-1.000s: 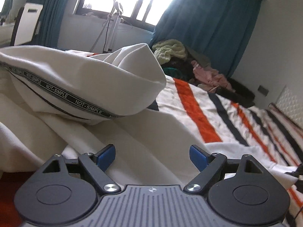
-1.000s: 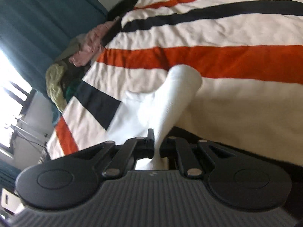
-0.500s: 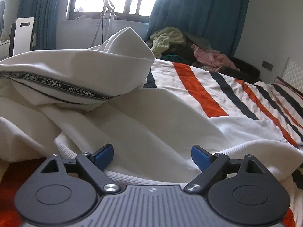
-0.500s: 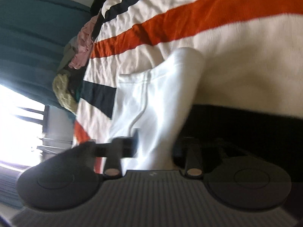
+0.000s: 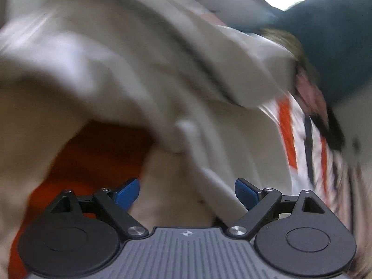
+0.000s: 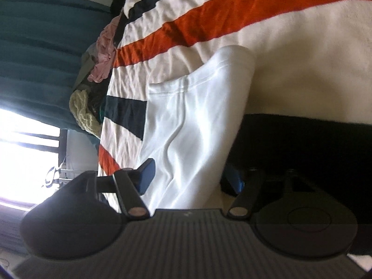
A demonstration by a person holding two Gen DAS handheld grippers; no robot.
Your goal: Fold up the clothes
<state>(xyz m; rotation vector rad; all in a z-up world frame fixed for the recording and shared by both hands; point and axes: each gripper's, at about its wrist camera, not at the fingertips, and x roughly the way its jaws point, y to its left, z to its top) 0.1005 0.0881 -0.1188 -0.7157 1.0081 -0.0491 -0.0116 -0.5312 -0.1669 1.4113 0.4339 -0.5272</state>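
A white garment (image 5: 116, 69) fills the blurred left wrist view, bunched in thick folds over an orange stripe of the bedspread (image 5: 93, 151). My left gripper (image 5: 187, 191) is open just above it, and its blue pads (image 5: 129, 191) touch nothing that I can make out. In the right wrist view a flat white part of the garment (image 6: 197, 116) with a stitched hem lies on the striped bedspread (image 6: 232, 14). My right gripper (image 6: 189, 177) is open with that cloth lying loose between its fingers, pads apart from it.
A pile of other clothes (image 6: 102, 65) sits at the bed's far edge, against a teal curtain (image 6: 46, 46) beside a bright window (image 6: 23, 151). A wide black stripe of the bedspread (image 6: 302, 151) runs beside the right gripper.
The right gripper went from shut on the white cloth to open, and the cloth dropped flat onto the bed. The left gripper swung fast and rolled, now close over the bunched garment.
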